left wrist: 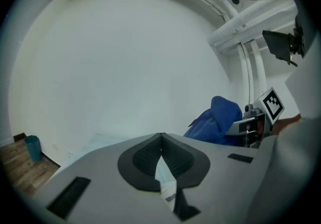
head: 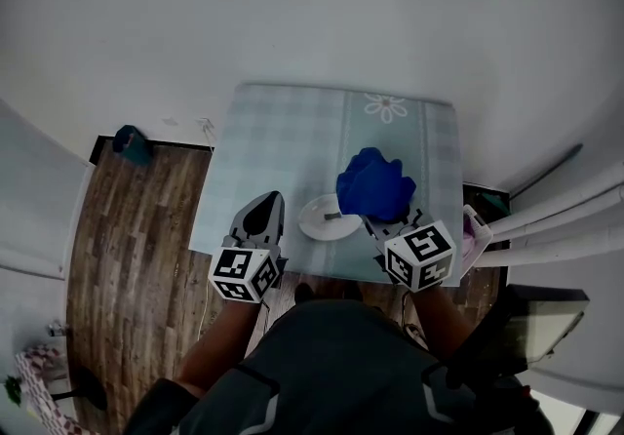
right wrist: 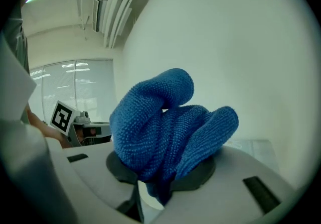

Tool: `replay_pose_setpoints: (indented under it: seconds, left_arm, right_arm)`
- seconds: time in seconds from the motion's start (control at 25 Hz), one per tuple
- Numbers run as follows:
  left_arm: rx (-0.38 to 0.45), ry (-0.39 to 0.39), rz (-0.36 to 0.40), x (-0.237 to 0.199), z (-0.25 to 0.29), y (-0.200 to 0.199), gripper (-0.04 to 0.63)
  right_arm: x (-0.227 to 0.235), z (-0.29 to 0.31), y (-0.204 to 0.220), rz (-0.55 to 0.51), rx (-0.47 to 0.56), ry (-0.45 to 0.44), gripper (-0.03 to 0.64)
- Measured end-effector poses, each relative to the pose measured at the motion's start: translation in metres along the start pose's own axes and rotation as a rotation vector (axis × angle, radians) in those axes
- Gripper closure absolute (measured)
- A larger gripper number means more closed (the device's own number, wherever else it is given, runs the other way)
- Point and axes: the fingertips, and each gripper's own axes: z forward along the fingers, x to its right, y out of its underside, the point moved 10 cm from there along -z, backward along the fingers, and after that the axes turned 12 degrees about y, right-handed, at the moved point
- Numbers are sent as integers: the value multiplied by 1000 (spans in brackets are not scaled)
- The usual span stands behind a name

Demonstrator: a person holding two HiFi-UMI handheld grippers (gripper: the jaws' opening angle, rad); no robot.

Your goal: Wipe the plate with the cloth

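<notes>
A small white plate (head: 314,224) lies near the front edge of the table, with a small dark mark on it. A bunched blue cloth (head: 374,183) hangs over the plate's right side, and my right gripper (head: 378,217) is shut on it. In the right gripper view the cloth (right wrist: 165,127) bulges up out of the closed jaws and hides the fingertips of the right gripper (right wrist: 161,180). My left gripper (head: 270,201) is just left of the plate, apart from it. It is shut with nothing held, its tips meeting in the left gripper view (left wrist: 160,138), where the cloth (left wrist: 216,121) shows at the right.
The table (head: 283,145) has a pale checked cover with a flower print at the back. Wooden floor and a teal bin (head: 130,142) lie to the left. A pink and white object (head: 475,230) sits at the table's right edge. White wall stands behind.
</notes>
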Motion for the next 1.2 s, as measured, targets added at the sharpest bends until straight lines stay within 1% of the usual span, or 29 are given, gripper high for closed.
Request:
replay_pose_setpoints:
  seconds: [0.16, 0.36, 0.48, 0.88, 1.2]
  left_arm:
    - [41, 8, -3, 8, -6, -15, 586]
    - [78, -1, -6, 13, -16, -29, 586]
    - [98, -1, 19, 15, -19, -37, 586]
    - [116, -1, 34, 18, -17, -42, 586]
    - [120, 2, 34, 17, -13, -42, 586]
  right_arm:
    - [-6, -11, -17, -15, 61, -2, 499]
    - [-7, -23, -22, -8, 104, 32, 499]
    - [-7, -26, -22, -29, 123, 60, 499]
    - [-5, -32, -26, -32, 161, 98, 500]
    - [-3, -31, -23, -29, 151, 102, 500]
